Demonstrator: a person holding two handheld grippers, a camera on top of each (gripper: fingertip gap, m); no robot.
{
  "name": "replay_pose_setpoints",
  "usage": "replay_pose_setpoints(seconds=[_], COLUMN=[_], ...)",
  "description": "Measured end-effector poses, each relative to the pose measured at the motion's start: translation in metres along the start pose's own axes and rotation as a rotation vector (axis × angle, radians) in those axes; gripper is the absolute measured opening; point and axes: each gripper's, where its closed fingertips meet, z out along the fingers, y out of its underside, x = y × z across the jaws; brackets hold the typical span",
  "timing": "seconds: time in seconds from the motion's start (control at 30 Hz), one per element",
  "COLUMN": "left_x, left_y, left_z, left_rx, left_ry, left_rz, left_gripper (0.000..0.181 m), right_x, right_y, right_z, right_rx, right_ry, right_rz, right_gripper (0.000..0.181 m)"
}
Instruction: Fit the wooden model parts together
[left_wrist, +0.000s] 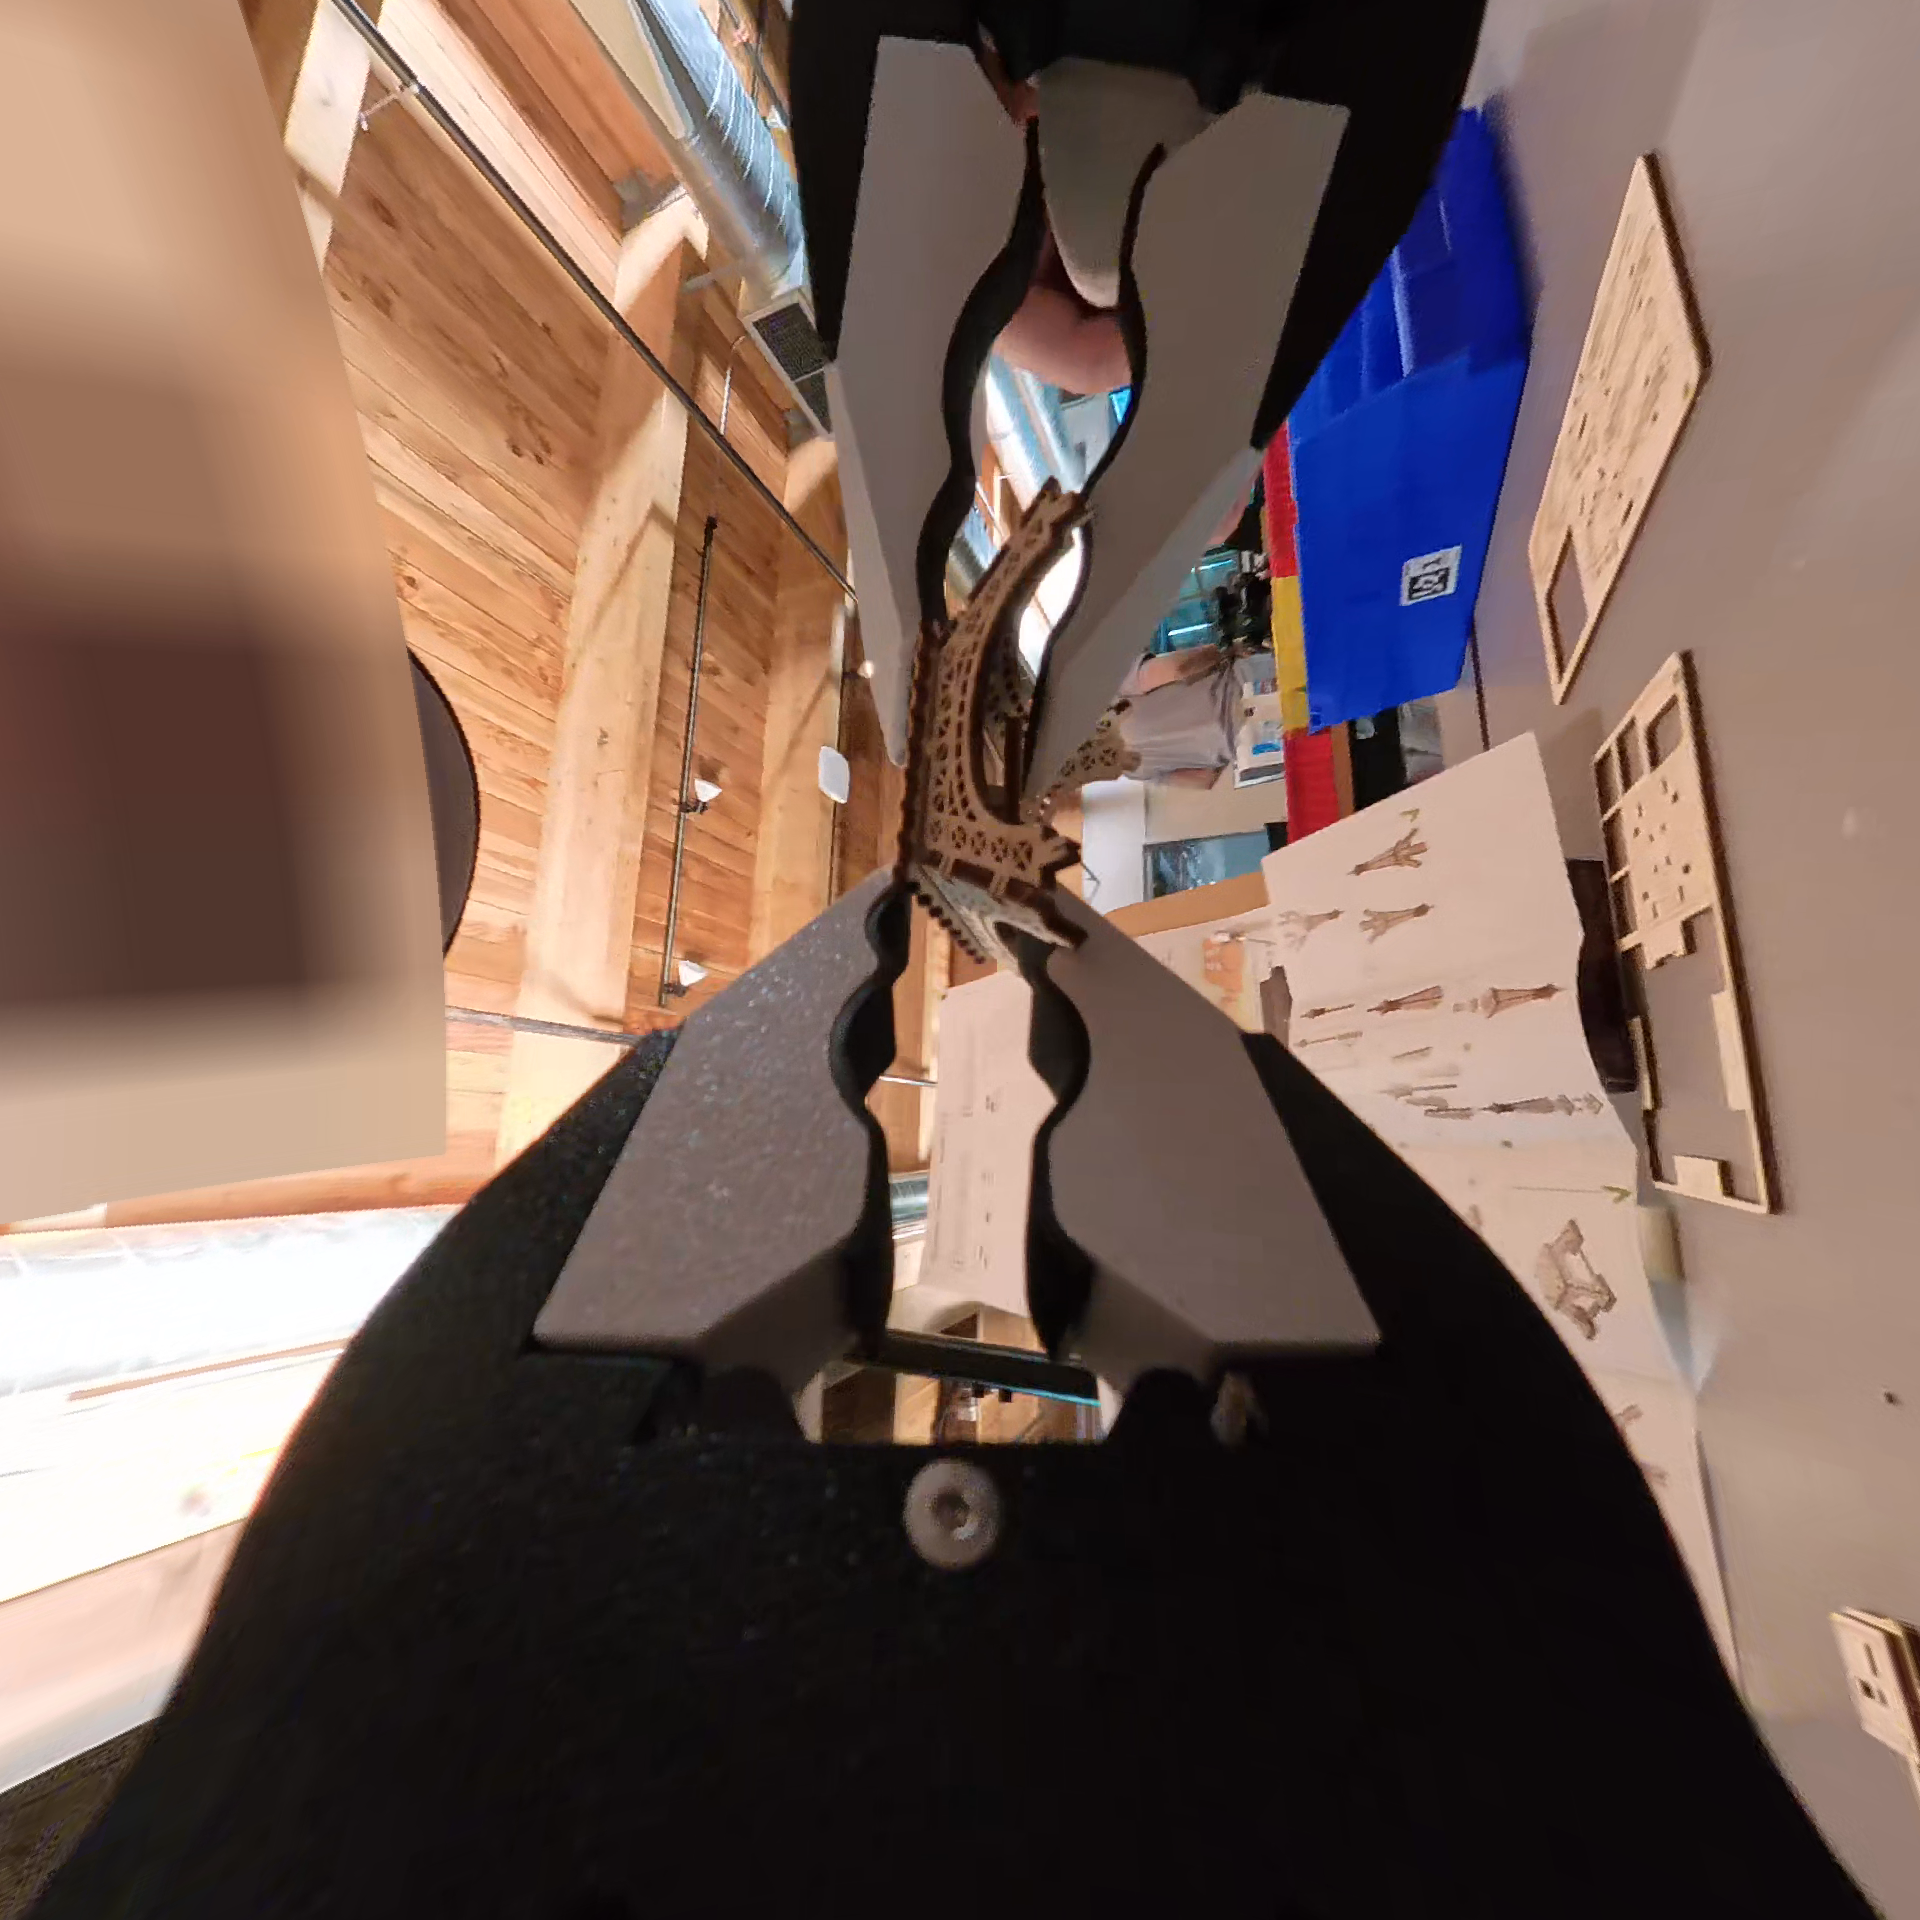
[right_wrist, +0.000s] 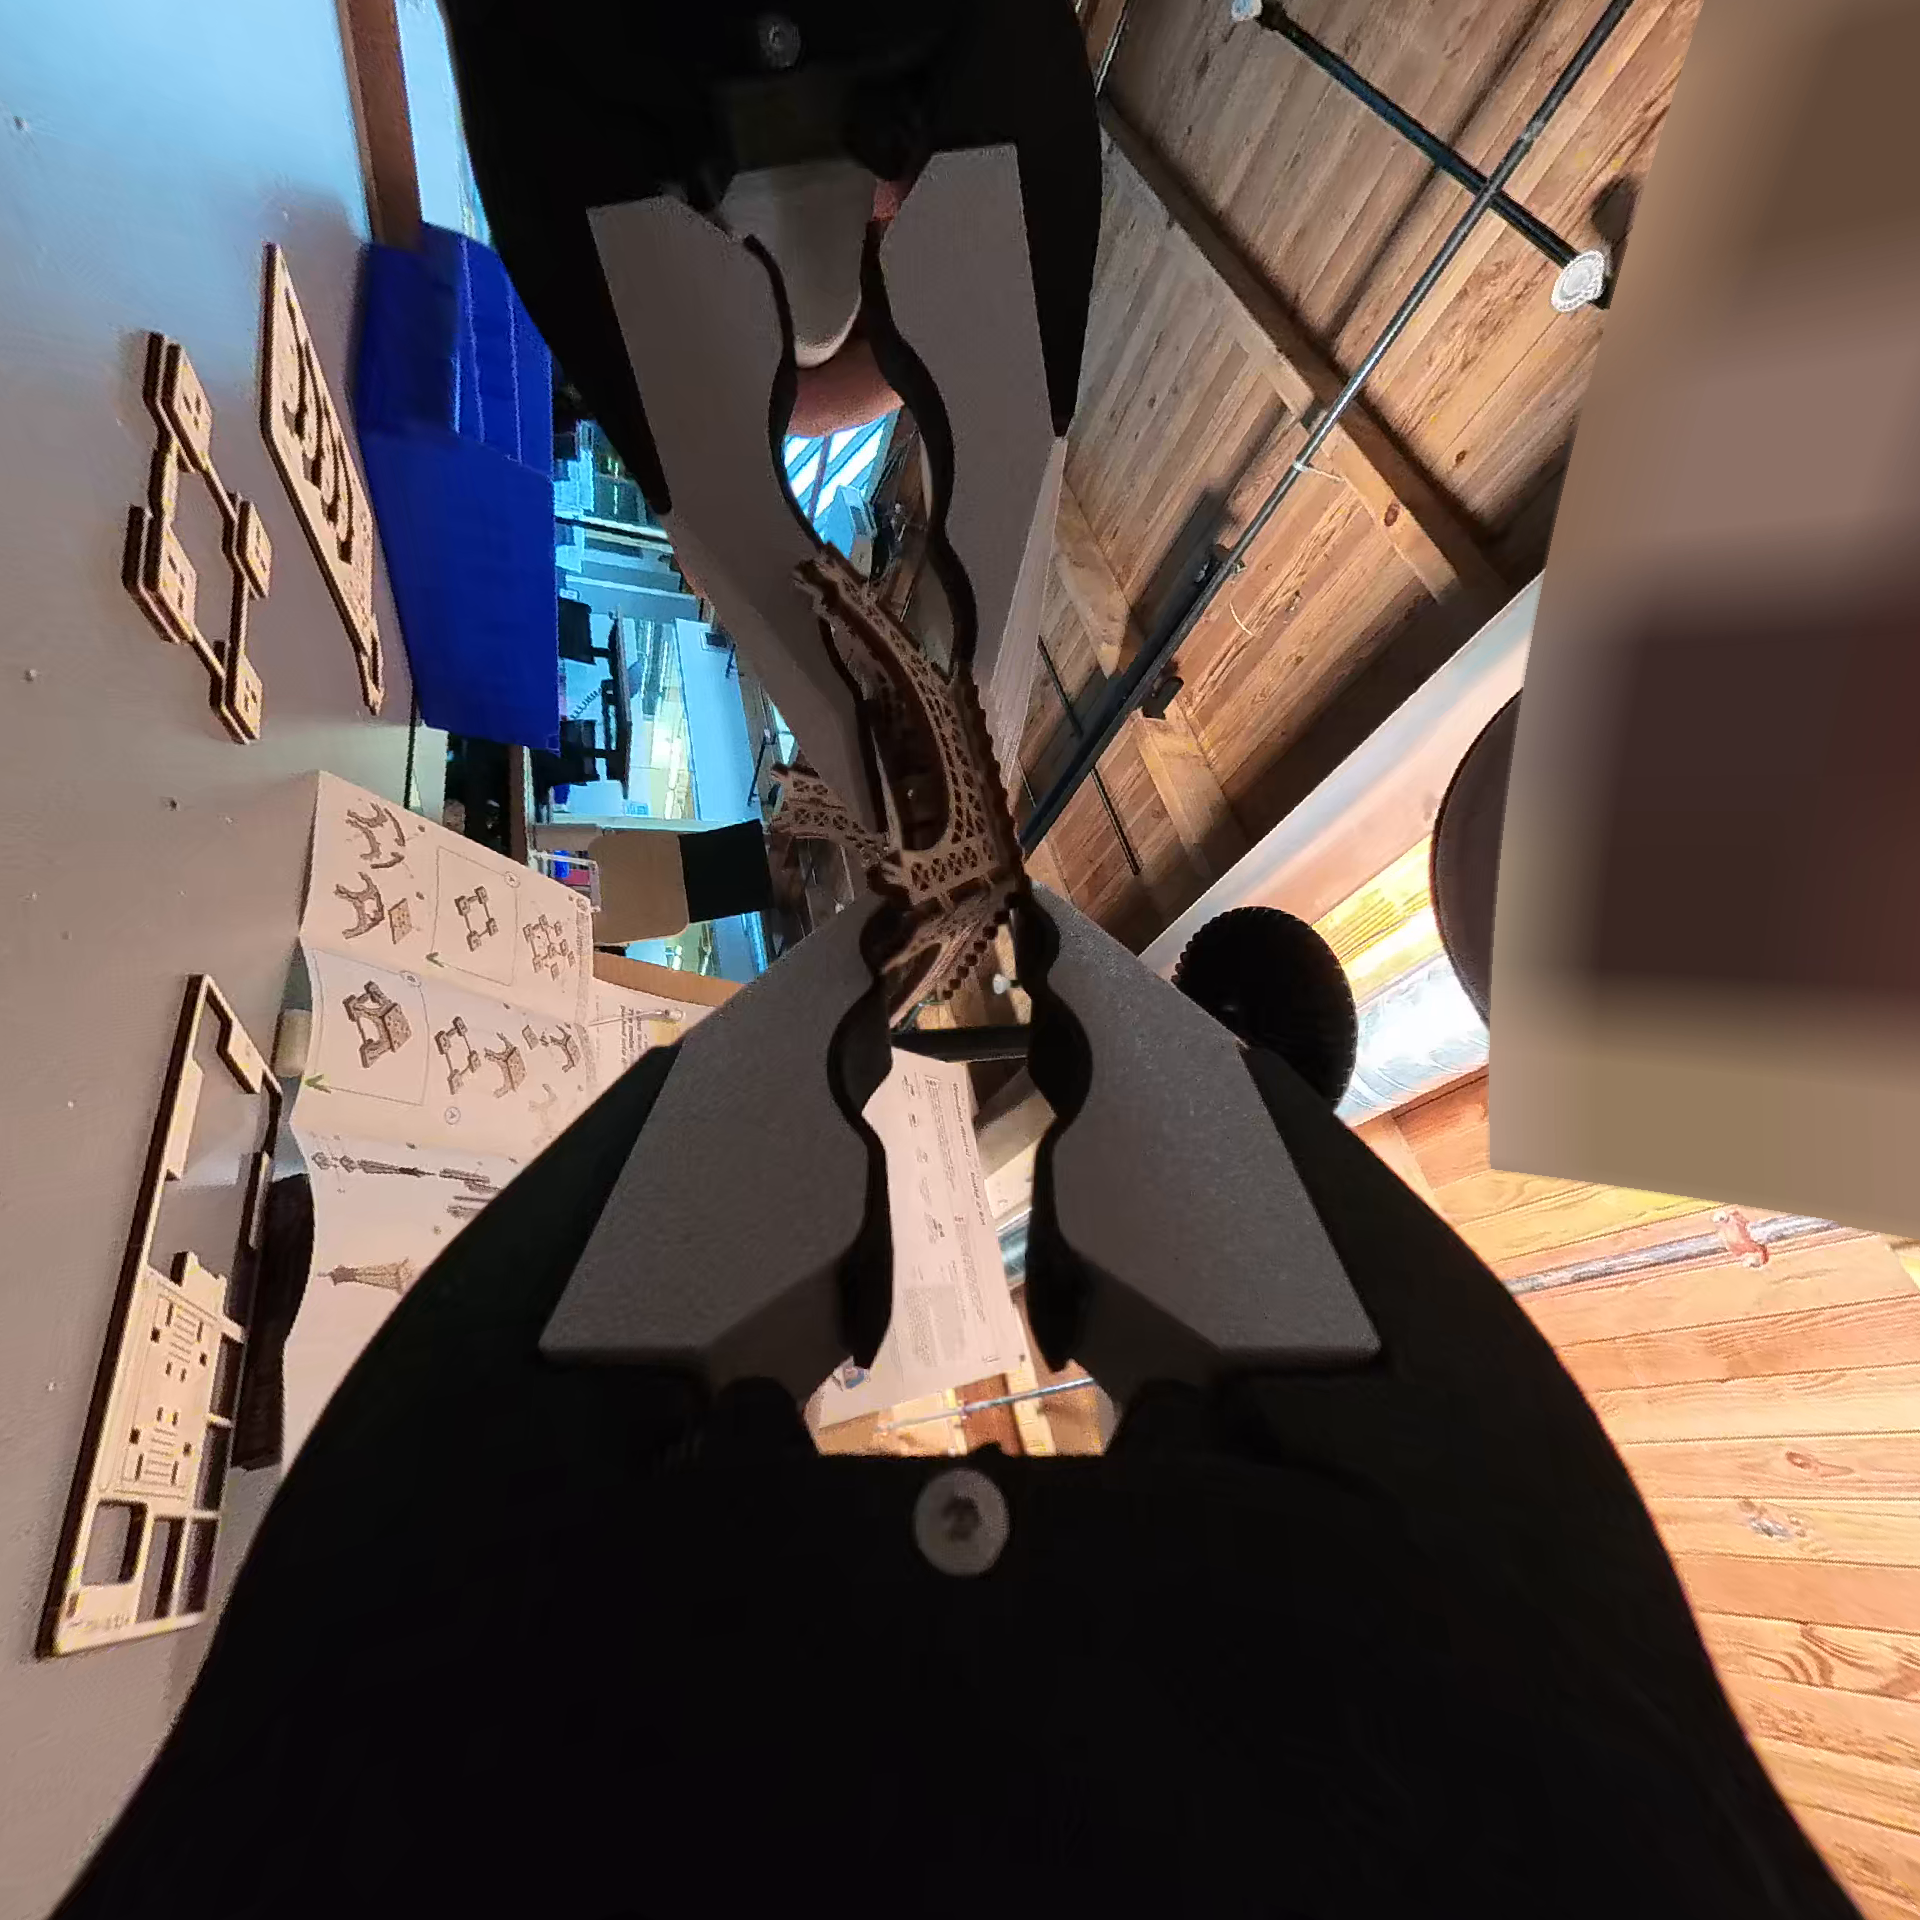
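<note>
A brown wooden lattice tower model hangs in the air between my two grippers, which face each other tip to tip. In the left wrist view my left gripper is shut on the model's near block end. The right gripper comes in from the top, shut on the curved lattice legs. In the right wrist view my right gripper is shut on the model's near end, and the left gripper clamps the curved lattice part from above.
The grey table runs along one side. On it lie laser-cut wooden sheets, a square wooden frame, an instruction sheet and a blue bin. A small wooden piece lies near the edge. Both grippers' tips are close together, under 4 cm apart.
</note>
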Motion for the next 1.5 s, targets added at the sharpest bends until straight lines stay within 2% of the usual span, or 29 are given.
replay_pose_setpoints(seconds=[0.03,0.33,0.47,0.6,0.77,0.87,1.0,1.1,1.17,1.3,1.5], left_x=[0.0,0.004,0.016,0.039,0.06,0.081,0.1,0.107,0.113,0.124,0.135], left_y=[0.0,0.003,0.006,0.008,0.001,-0.003,-0.012,-0.016,-0.016,-0.025,-0.027], left_z=[0.0,0.001,0.001,0.001,-0.001,-0.004,-0.006,-0.004,-0.004,-0.01,-0.013], left_rx=[-0.001,-0.018,-0.007,0.009,0.045,0.006,-0.073,-0.079,-0.082,-0.098,-0.151], left_ry=[0.0,0.024,0.153,0.394,0.676,0.869,1.104,1.17,1.153,1.214,1.281], left_rz=[-0.001,-0.011,-0.178,-0.498,-1.019,-1.318,-1.823,-2.064,-2.08,-2.055,-2.039], left_gripper=[0.017,0.017,0.017,0.015,0.014,0.015,0.014,0.014,0.014,0.014,0.014], right_x=[0.001,-0.002,-0.012,-0.033,-0.052,-0.073,-0.094,-0.1,-0.1,-0.102,-0.12], right_y=[0.0,0.003,0.006,0.008,0.009,0.011,0.011,0.011,0.013,0.009,0.011], right_z=[0.0,-0.001,0.001,0.001,-0.003,-0.01,-0.022,-0.028,-0.028,-0.031,-0.042], right_rx=[0.001,-0.004,0.012,0.031,0.041,-0.017,-0.109,-0.155,-0.159,-0.17,-0.319], right_ry=[0.001,-0.016,-0.077,-0.264,-0.497,-0.686,-0.919,-1.004,-1.001,-1.046,-1.13], right_rz=[0.008,0.045,0.259,0.671,1.148,1.455,1.899,2.125,2.179,2.235,2.198], right_gripper=[0.018,0.017,0.018,0.016,0.016,0.017,0.017,0.015,0.021,0.03,0.023])
